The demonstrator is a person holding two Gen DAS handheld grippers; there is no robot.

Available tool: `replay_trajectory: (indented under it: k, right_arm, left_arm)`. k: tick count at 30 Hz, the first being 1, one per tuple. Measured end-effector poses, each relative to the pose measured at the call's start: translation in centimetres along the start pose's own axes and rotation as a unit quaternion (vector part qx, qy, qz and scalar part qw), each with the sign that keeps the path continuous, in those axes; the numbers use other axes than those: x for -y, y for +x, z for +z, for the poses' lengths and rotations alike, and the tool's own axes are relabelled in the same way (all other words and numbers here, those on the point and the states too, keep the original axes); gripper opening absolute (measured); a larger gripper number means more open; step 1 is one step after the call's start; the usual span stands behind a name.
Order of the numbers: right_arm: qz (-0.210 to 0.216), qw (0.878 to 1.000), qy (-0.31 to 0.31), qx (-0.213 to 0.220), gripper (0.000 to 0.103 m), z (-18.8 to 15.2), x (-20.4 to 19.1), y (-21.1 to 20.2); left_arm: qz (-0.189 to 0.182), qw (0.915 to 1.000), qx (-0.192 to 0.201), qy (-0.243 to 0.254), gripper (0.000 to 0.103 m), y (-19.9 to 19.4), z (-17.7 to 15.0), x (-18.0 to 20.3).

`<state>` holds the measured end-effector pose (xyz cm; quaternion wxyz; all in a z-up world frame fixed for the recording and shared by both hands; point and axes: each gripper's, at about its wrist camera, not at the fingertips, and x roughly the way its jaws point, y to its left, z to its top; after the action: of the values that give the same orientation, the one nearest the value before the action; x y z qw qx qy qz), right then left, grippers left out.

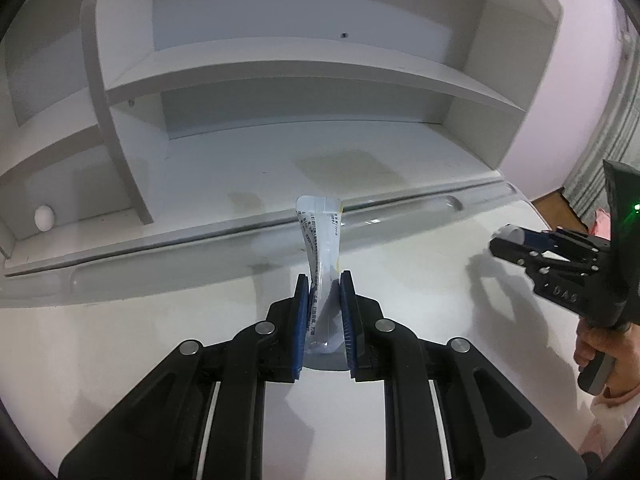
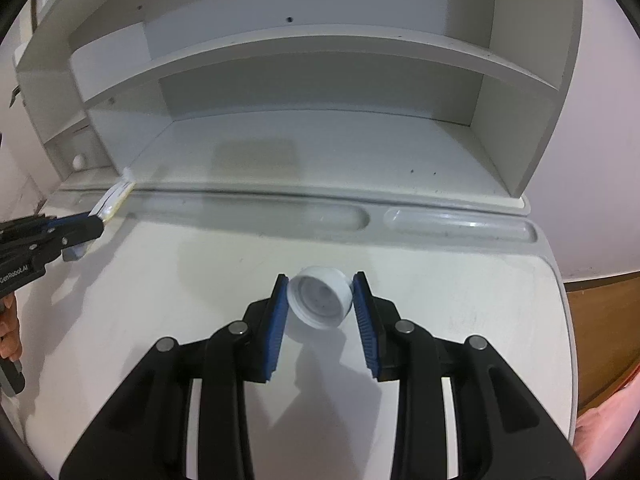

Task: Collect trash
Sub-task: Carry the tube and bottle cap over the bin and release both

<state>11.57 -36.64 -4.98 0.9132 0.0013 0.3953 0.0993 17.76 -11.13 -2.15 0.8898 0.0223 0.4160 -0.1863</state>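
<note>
Left gripper [image 1: 324,280] clamped on a white sachet [image 1: 322,240]; right gripper [image 2: 320,280] closed around a white bottle cap [image 2: 319,300] above the desk [image 2: 460,288].

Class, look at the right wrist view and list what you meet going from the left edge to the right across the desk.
Left gripper holding a wrapper → white bottle cap between the right gripper pads → pen groove at the desk's right rear.

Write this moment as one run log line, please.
left tool: shut on sachet wrapper | right tool: shut on white bottle cap | both lifted above white desk | bin: not in view
</note>
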Motion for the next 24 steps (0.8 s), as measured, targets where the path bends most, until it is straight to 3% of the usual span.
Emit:
replay_trajectory:
  k: [9, 15, 20, 22, 24]
  right_arm:
    - [0.005, 1.0, -0.002, 0.019, 0.033, -5.2, -0.2, -5.1]
    - [0.007, 0.999, 0.019, 0.037, 0.033, -10.8, 2.8, -11.6]
    - [-0.011, 0.996, 0.059, 0.058, 0.033, -17.3, 7.6, -19.4]
    - [-0.027, 0.994, 0.081, 0.064, 0.033, -20.7, 10.1, -22.7]
    - [-0.044, 0.99, 0.117, 0.071, 0.033, -24.8, 13.2, -26.0]
  left_arm:
    - [-0.017, 0.9984, 0.001, 0.054, 0.015, -2.5, -3.2, 7.0]
    - [-0.05, 0.9929, 0.018, 0.107, 0.015, -5.3, -5.8, 13.9]
    - [-0.104, 0.9766, 0.032, 0.186, 0.015, -8.3, -8.9, 23.6]
    - [-0.13, 0.9643, 0.032, 0.228, 0.015, -9.4, -10.8, 28.2]
    - [-0.165, 0.9464, 0.024, 0.277, 0.015, -10.1, -13.4, 33.6]
